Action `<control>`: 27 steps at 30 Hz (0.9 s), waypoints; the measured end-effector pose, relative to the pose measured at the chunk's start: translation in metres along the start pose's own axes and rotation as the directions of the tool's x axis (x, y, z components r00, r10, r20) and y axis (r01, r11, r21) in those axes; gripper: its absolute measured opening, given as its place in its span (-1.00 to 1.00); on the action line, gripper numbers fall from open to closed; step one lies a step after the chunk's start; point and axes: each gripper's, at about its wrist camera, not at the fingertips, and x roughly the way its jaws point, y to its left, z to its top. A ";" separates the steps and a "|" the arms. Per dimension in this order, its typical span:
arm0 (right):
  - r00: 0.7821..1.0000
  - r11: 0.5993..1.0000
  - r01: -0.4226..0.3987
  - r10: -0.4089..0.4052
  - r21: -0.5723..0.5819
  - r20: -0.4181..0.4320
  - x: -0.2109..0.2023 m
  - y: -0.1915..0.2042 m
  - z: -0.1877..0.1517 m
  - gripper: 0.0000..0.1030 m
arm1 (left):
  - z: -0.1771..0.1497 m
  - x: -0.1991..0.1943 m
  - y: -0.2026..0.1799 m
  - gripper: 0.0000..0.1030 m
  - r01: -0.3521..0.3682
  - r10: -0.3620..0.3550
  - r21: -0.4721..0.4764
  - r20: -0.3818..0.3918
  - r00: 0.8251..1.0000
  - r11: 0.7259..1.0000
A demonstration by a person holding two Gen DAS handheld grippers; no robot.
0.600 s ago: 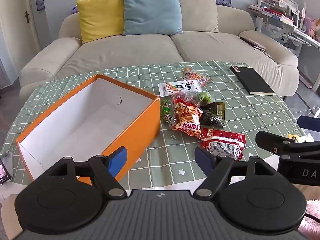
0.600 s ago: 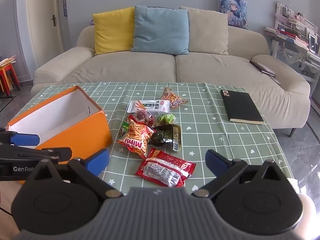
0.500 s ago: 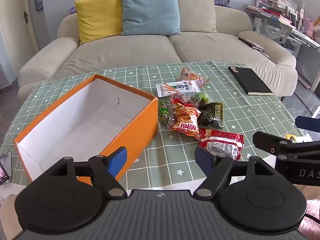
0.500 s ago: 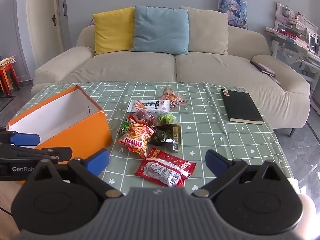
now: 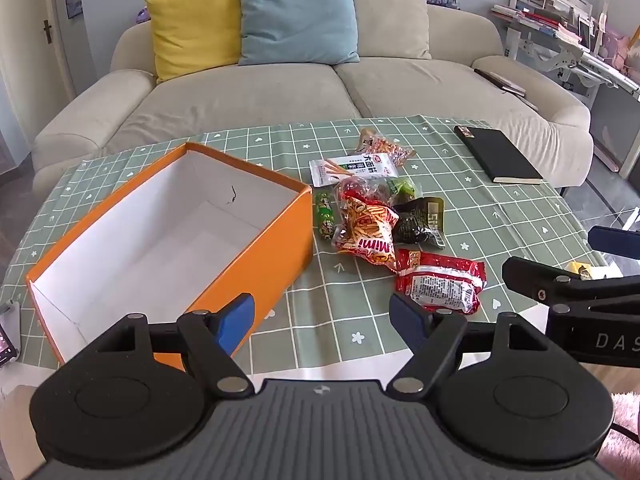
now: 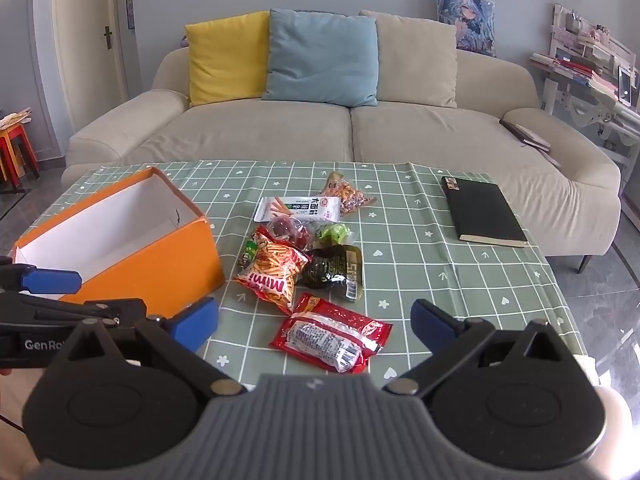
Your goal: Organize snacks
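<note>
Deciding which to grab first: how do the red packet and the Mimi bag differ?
The red packet lies alone, nearest the grippers; the Mimi bag sits in the pile, overlapping other snacks. The packet is red with a white label; the bag is orange-yellow with a picture of sticks. Both lie flat outside the box.

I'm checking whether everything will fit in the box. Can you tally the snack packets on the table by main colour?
Red: 2, the red packet and the clear red candy bag
Orange: 2, the Mimi bag and the far orange bag
Green: 2, the green tube and the green candy
White: 1
Dark: 1
Total: 8
</note>
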 end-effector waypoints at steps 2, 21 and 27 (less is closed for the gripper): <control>1.000 1.000 0.000 0.000 0.000 -0.001 0.000 0.000 0.000 0.93 | 0.000 0.001 0.000 0.75 -0.001 0.001 0.001 -0.006 1.000 1.000; 1.000 1.000 0.002 -0.002 -0.001 -0.007 0.000 0.001 -0.002 0.93 | -0.005 0.001 -0.001 0.75 -0.002 0.002 0.003 -0.023 1.000 1.000; 1.000 1.000 0.002 -0.002 -0.004 -0.013 0.004 0.002 -0.002 0.93 | -0.004 0.002 0.000 0.75 -0.002 0.002 0.002 -0.025 1.000 1.000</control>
